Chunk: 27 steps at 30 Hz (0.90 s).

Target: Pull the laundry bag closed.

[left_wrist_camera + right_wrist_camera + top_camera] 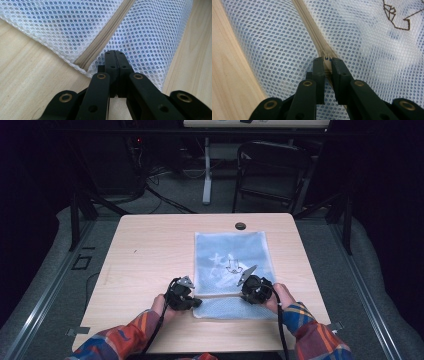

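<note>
One white mesh bag [231, 265] at table centre, with one beige zipper [105, 37] and one small slider [326, 56] across its six-o'clock end, plus one dark line drawing [397, 15] on its face. Two black grippers: left gripper [196, 303] at seven o'clock, right gripper [243, 296] at five. One wooden table [150, 255]; one dark chair [270, 170] at twelve.

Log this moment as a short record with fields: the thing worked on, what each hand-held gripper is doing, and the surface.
item: white mesh bag with a beige zipper, lying flat
left hand-held gripper: shut, pinching the mesh beside the zipper's end
right hand-held gripper: shut on the zipper slider
surface: wooden table
print: dark line drawing on the bag
</note>
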Each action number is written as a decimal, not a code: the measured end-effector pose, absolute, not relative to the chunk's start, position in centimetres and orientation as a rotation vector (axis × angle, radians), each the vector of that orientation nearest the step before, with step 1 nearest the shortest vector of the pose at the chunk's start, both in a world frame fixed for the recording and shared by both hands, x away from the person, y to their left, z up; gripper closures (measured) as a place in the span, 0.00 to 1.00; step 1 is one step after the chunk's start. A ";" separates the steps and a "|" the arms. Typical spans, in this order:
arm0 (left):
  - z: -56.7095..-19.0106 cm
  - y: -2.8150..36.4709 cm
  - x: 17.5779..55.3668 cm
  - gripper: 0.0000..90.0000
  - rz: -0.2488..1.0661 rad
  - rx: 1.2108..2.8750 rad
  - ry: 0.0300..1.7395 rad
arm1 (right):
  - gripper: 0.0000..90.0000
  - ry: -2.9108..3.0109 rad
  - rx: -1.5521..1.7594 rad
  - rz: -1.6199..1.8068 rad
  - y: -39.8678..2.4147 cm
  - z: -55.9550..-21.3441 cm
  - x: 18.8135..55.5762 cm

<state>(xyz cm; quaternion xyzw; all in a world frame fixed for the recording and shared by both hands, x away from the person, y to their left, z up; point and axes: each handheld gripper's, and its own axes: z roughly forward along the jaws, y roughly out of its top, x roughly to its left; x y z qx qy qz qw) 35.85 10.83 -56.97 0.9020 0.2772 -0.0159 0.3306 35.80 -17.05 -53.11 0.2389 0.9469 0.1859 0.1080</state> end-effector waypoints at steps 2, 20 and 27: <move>-57.0 10.8 35.8 1.00 -0.041 2.359 0.725 | 0.91 2.786 0.702 0.552 -17.2 -53.1 35.8; -57.0 10.8 35.8 1.00 -0.041 2.359 0.724 | 0.91 2.774 0.747 0.534 -18.8 -53.1 35.6; -57.0 10.8 35.8 1.00 -0.038 2.359 0.726 | 0.91 2.772 0.756 0.534 -19.3 -53.0 35.5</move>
